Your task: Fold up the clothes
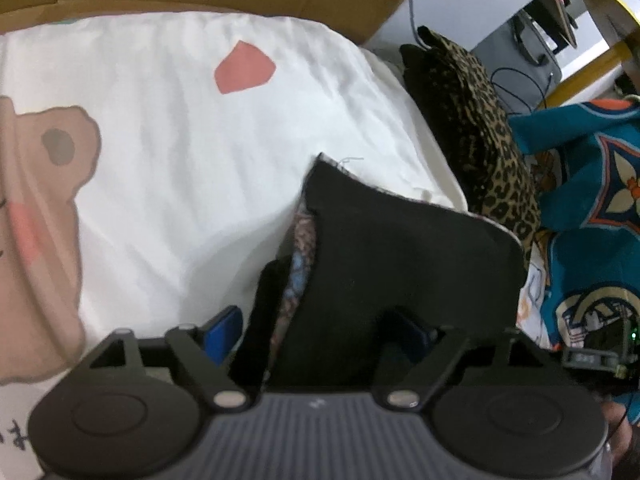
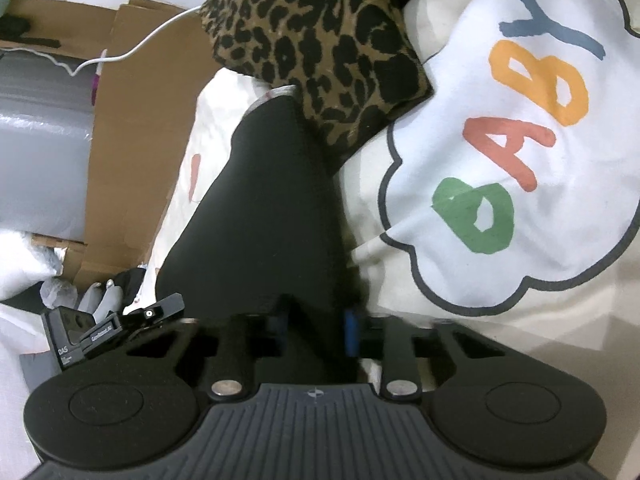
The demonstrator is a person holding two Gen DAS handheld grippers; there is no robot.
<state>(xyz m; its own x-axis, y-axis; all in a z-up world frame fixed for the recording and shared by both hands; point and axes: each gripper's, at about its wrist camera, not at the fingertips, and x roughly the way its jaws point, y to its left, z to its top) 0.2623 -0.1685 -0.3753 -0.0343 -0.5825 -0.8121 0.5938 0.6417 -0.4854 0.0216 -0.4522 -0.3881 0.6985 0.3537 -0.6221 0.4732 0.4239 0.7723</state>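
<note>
You are holding the black garment [image 1: 392, 248] lifted over the white bedsheet [image 1: 192, 128], just beside the leopard-print cloth [image 1: 492, 152], with the left gripper [image 1: 320, 328] and the right gripper [image 2: 316, 324] each clenched on one edge of it. Judging from its doubled layers and patterned lining, you are working mid-fold, with laying down and smoothing remaining. Only the left view is showing the teal printed fabric [image 1: 592, 184]; only the right is showing the "BABY" print [image 2: 516, 128] and cardboard [image 2: 132, 128].

This looks like a home bedroom. A bed is covered with a white sheet [image 1: 192, 120] printed with a cartoon bear [image 1: 44, 216] and the word BABY [image 2: 516, 120]. Around it are cardboard boxes [image 2: 132, 128], a charging cable [image 2: 132, 50] and a leopard-print garment [image 2: 312, 48].
</note>
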